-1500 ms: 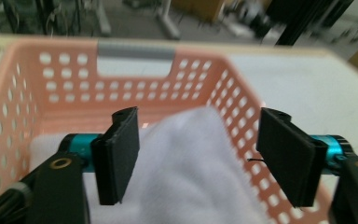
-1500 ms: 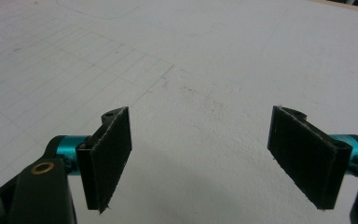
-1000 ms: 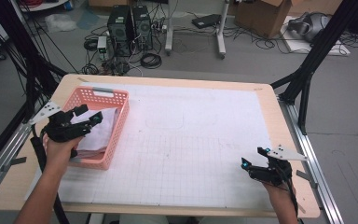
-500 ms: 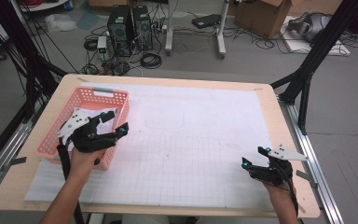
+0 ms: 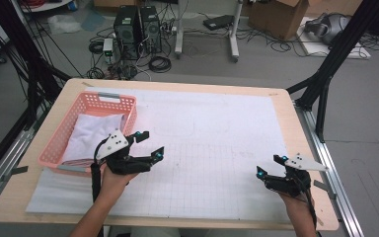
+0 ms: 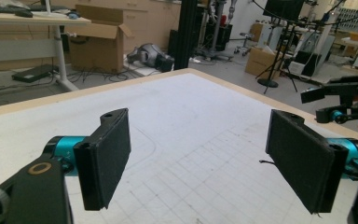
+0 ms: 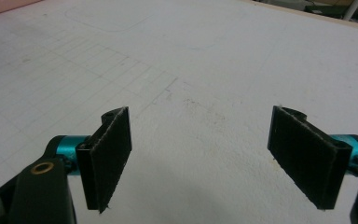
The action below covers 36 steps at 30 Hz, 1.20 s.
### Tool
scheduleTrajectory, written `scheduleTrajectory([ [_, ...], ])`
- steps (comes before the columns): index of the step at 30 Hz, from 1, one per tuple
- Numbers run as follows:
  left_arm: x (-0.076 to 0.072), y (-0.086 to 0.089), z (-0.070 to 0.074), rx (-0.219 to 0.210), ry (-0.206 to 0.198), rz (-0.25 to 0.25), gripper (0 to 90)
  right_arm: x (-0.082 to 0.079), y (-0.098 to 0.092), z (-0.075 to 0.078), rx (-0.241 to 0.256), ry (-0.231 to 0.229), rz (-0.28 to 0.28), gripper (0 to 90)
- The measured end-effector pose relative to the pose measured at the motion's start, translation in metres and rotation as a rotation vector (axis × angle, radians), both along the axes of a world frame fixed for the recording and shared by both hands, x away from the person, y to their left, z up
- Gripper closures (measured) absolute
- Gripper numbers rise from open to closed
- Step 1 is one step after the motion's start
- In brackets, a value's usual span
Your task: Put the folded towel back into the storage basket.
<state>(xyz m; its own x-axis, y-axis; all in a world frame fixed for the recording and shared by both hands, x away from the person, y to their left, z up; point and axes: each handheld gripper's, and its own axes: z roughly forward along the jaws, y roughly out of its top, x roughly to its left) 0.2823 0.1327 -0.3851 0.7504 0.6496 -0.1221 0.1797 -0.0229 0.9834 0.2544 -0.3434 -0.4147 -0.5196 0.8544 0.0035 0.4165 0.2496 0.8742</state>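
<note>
Hovering over the white grid sheet (image 5: 217,148), the left tongs (image 5: 145,145) sit just right of the pink basket (image 5: 69,133), jaws spread wide with nothing between them. Left gripper view confirms: both black pads (image 6: 103,156) stand well apart, bare sheet visible through the gap, far edge of the tabletop (image 6: 135,81) beyond.

Basket rests at the left end of the tabletop (image 5: 286,106), on the sheet's left part. Folded white cloth (image 5: 96,133) lies inside it, covering most of the floor of the basket. The left tongs are near the basket's right wall, not touching it as far as the high view shows.

Right tongs (image 5: 271,165) held low near the tabletop's front right corner, well apart from basket and cloth. Jaws also wide open and empty; the right gripper view shows its pads (image 7: 107,156) over the lightly smudged sheet.

Right tongs appear at the right edge of the left gripper view (image 6: 340,100).
</note>
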Motion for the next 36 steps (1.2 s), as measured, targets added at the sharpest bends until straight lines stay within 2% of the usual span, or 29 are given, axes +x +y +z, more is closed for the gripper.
scheduleTrajectory([
  [11, -0.006, -0.018, -0.023, 0.042, 0.034, -0.028, 22.8, -0.002, 0.002, 0.001, -0.001, -0.01, -0.006, 20.5],
  [19, -0.006, -0.022, -0.027, 0.06, 0.043, -0.039, 23.1, -0.003, 0.001, 0.001, 0.003, -0.01, -0.009, 20.5],
  [36, -0.004, -0.02, -0.033, 0.064, 0.058, -0.028, 23.4, -0.002, 0.002, 0.0, -0.001, -0.003, -0.005, 20.5],
])
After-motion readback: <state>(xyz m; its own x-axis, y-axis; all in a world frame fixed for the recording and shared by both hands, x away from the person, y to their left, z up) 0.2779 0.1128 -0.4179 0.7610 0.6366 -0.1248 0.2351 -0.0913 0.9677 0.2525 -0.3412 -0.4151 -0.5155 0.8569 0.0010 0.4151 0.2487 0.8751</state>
